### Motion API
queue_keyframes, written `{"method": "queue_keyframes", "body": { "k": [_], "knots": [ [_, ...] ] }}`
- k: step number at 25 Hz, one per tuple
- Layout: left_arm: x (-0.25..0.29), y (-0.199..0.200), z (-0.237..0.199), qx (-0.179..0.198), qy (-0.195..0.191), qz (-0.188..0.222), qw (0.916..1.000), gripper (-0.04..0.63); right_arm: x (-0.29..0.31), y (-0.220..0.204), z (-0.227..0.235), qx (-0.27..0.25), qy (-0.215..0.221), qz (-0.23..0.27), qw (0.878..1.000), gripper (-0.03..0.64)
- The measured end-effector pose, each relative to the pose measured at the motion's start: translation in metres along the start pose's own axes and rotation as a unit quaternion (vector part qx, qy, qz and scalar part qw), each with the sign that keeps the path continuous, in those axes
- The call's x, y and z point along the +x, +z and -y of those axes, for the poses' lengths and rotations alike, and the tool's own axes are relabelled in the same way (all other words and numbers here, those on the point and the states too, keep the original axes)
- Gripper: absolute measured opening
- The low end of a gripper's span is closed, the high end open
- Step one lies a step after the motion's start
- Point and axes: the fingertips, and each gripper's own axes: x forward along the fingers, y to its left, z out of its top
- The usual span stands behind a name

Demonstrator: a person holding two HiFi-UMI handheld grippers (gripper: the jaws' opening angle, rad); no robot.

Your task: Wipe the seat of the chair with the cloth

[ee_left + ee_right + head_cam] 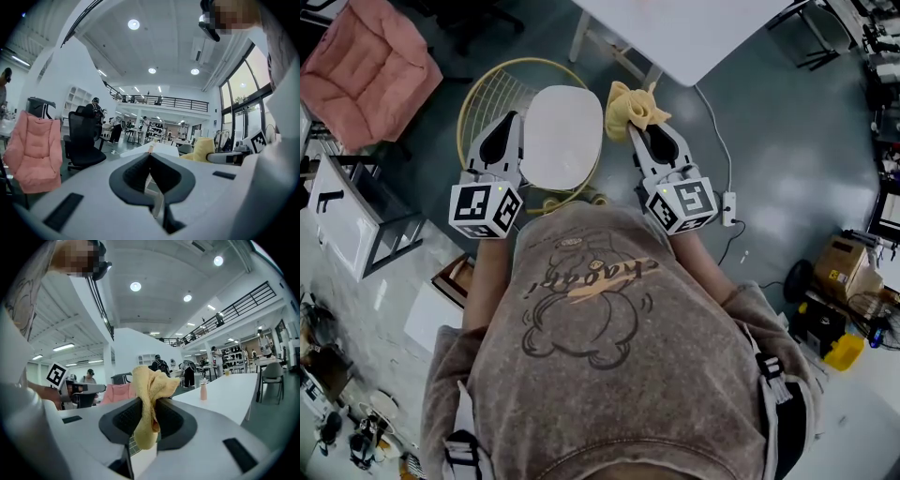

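My right gripper (149,405) has its jaws clamped on the yellow cloth (151,380). Most of the cloth bunches up beyond the jaw tips, and a tail hangs down through the gap behind them. My left gripper (150,158) has its jaws together with nothing between them. In the head view, the chair (483,98) has its white seat (562,136) between the two pairs of jaws. The cloth sits just off the seat's edge on the right jaws' side; I cannot tell whether it touches.
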Motion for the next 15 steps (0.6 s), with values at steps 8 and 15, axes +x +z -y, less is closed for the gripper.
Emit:
{"method": "queue_keyframes", "body": {
  "k": [8,15],
  "knots": [
    [0.002,-0.008,-0.005,0.000,0.014,0.003,0.9999,0.009,0.005,-0.013,0.007,0.004,-0.016,-0.001,1.000,0.109],
    [0.010,-0.017,0.004,0.022,0.014,0.001,0.9997,0.009,0.013,-0.026,0.009,0.009,-0.013,-0.010,1.000,0.109]
  ]
}}
